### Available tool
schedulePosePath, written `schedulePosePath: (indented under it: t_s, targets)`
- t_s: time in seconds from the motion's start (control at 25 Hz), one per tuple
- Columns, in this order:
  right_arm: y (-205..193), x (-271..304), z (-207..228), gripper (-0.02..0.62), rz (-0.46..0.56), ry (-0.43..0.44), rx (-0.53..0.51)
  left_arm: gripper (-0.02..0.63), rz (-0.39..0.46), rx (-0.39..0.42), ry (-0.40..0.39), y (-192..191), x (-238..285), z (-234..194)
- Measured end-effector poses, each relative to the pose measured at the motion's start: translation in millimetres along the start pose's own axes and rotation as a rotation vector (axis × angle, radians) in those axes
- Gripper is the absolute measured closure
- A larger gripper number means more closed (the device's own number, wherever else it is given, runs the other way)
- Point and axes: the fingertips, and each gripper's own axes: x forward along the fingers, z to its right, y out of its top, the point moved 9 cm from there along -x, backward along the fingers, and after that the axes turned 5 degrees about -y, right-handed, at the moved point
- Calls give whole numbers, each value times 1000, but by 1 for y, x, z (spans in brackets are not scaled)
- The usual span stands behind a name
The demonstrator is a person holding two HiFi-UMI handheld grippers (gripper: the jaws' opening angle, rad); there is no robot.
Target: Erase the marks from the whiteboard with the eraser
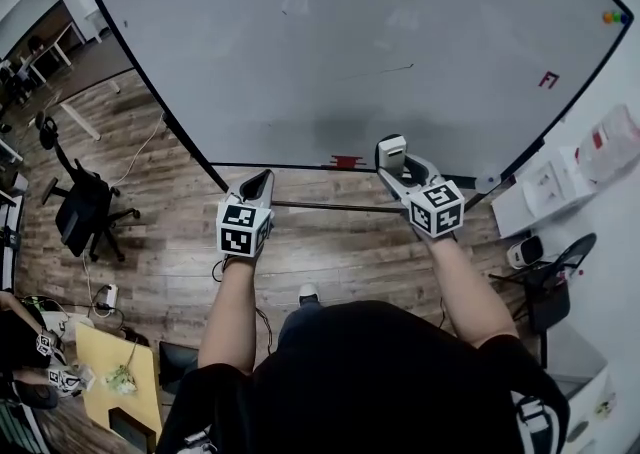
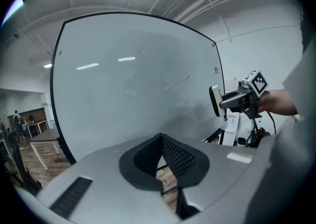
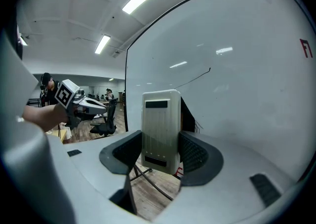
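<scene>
Eraser [image 3: 160, 119]: pale, rectangular plastic block w/ fine ribbing and two dark slots. It stands upright, clamped by its sides between the mesh-textured black pads of the right gripper [image 3: 160, 153]. Jaws are parted only by the eraser's width. In head view the eraser [image 1: 392, 153] is near the lower edge of the whiteboard [image 1: 300, 32]; can't tell if it touches.

Board: big, smooth, glossy white w/ thin black frame. Marks on it:
- thin dark slanted line [image 1: 378, 71]
- small red blocky mark [image 1: 548, 80] at far right
- smeared grey patch low down

Left gripper [image 2: 161, 141]: pads pressed together, nothing between them. It's held level w/ the right one, just short of the board's bottom edge. Grey smooth shell; marker cube [image 1: 243, 227] is b/w squares.

Floor [image 1: 150, 242] below is wood-plank. Black office chair [image 1: 80, 207] at left.
</scene>
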Motion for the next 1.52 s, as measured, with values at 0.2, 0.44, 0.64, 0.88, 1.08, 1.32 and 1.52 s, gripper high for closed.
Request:
schedulePosePath:
  t_s: [0.2, 0.44, 0.64, 0.88, 1.08, 1.32, 1.52]
  targets:
    - [0, 16, 9, 365, 5, -29, 10, 597, -9, 4, -16, 0, 17, -14]
    - [4, 35, 18, 365, 1, -39, 14, 597, -28, 0, -29, -2, 34, -29]
    - [8, 48, 18, 365, 7, -45, 4, 597, -34, 0, -36, -5, 41, -38]
    - [21, 74, 12, 365, 2, -40, -69, 597, -49, -8, -42, -12, 45, -51]
    - [36, 94, 10, 365, 19, -40, -97, 597, -57, -16, -48, -19, 49, -57]
    - [60, 121, -7, 365, 47, -15, -144, 597, -65, -30, -44, -28, 48, -69]
    - [70, 142, -15, 365, 59, -9, -175, 597, -69, -39, -37, -35, 46, -82]
